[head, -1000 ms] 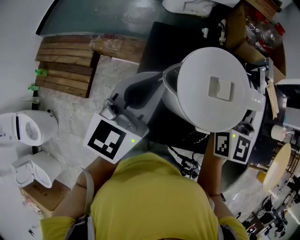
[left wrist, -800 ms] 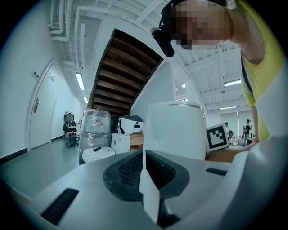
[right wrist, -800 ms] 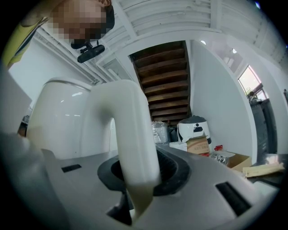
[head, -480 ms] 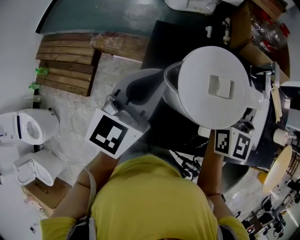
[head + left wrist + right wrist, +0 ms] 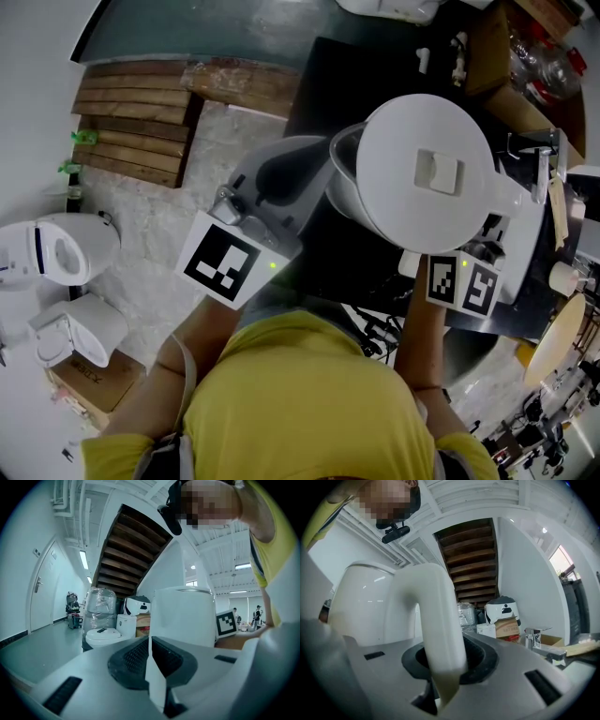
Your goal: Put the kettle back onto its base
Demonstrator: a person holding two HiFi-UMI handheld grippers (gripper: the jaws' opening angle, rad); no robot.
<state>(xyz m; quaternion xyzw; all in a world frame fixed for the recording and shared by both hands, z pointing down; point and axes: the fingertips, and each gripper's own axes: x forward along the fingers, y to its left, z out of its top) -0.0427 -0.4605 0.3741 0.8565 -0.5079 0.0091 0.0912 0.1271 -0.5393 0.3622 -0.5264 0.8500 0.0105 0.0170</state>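
In the head view a white kettle (image 5: 431, 173) with a square lid button hangs over a black table (image 5: 375, 75). My left gripper (image 5: 319, 183) comes in from the left and is shut on the thin edge of the kettle's spout (image 5: 152, 667); the kettle's body (image 5: 187, 616) rises just behind. My right gripper (image 5: 473, 255) sits under the kettle's near right side, shut on the curved handle (image 5: 436, 620), which runs down between its jaws. The kettle's base is not visible; whatever lies under the kettle is hidden.
Wooden steps (image 5: 141, 122) lie at the upper left. A white appliance (image 5: 56, 253) and a cardboard box (image 5: 89, 394) stand on the floor at left. A metal tap (image 5: 539, 155) and open boxes (image 5: 506, 56) crowd the table's right side.
Both grippers and the kettle have sunk a little together. Both grips look the same.
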